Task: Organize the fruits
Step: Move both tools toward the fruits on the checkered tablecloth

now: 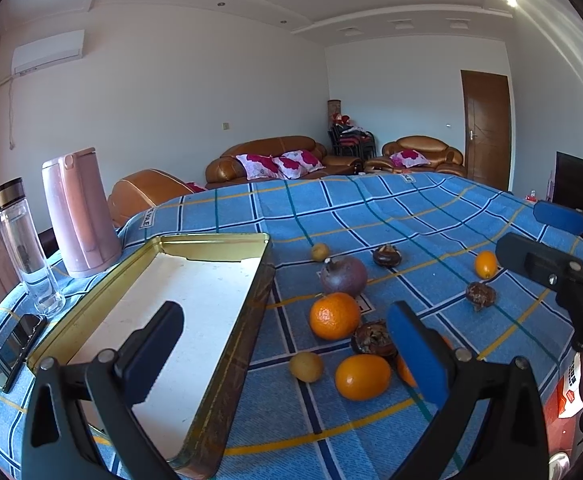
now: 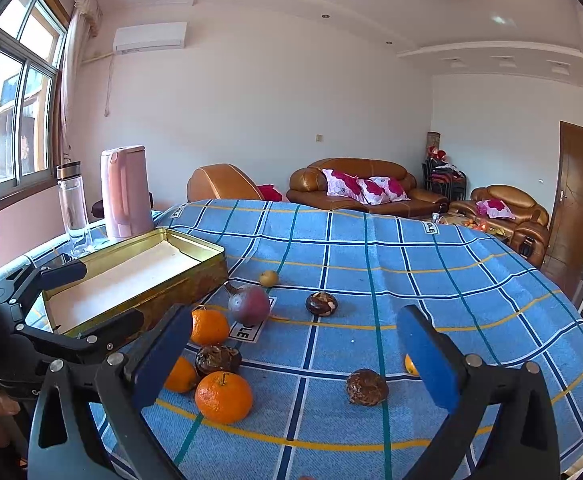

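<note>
Fruits (image 1: 334,316) scattered mid-frame on the blue checked counter (image 1: 371,208), tin tray (image 1: 179,300) at left w/ nothing in it. Left gripper (image 1: 287,360) & right gripper (image 2: 295,360) both spread apart, holding nothing.

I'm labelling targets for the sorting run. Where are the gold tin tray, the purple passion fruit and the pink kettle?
gold tin tray (image 1: 257,304): left wrist view, on its right side wall.
purple passion fruit (image 2: 249,305): right wrist view, middle of its skin.
pink kettle (image 1: 79,216): left wrist view, middle of its body.
</note>
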### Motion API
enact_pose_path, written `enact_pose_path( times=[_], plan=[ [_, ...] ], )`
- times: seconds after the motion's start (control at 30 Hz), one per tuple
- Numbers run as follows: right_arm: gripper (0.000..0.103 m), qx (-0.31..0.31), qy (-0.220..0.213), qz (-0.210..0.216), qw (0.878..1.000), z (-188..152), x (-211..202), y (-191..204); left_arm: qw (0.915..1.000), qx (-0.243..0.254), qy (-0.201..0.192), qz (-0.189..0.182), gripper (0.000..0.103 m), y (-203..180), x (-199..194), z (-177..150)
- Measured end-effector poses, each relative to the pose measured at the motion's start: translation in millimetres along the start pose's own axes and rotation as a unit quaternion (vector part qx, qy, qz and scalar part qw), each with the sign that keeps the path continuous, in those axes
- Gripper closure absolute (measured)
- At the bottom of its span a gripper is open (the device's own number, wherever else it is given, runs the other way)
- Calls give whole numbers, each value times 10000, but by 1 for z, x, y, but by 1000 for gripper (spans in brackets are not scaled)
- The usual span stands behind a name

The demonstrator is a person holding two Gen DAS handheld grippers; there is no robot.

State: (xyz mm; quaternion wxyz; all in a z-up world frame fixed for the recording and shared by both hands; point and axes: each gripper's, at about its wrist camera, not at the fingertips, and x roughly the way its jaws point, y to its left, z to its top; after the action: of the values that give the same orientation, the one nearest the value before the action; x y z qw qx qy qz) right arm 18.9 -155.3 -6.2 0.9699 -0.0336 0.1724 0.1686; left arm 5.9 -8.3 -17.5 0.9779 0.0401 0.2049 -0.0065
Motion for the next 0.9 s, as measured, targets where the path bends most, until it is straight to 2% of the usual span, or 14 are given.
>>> enact_pose_path(
  times=[0.9],
  plan=[
    [1,-7,19,28,10000,-4,1,3,10000,-10,22,-1,0,0,-1,-1]
  ],
)
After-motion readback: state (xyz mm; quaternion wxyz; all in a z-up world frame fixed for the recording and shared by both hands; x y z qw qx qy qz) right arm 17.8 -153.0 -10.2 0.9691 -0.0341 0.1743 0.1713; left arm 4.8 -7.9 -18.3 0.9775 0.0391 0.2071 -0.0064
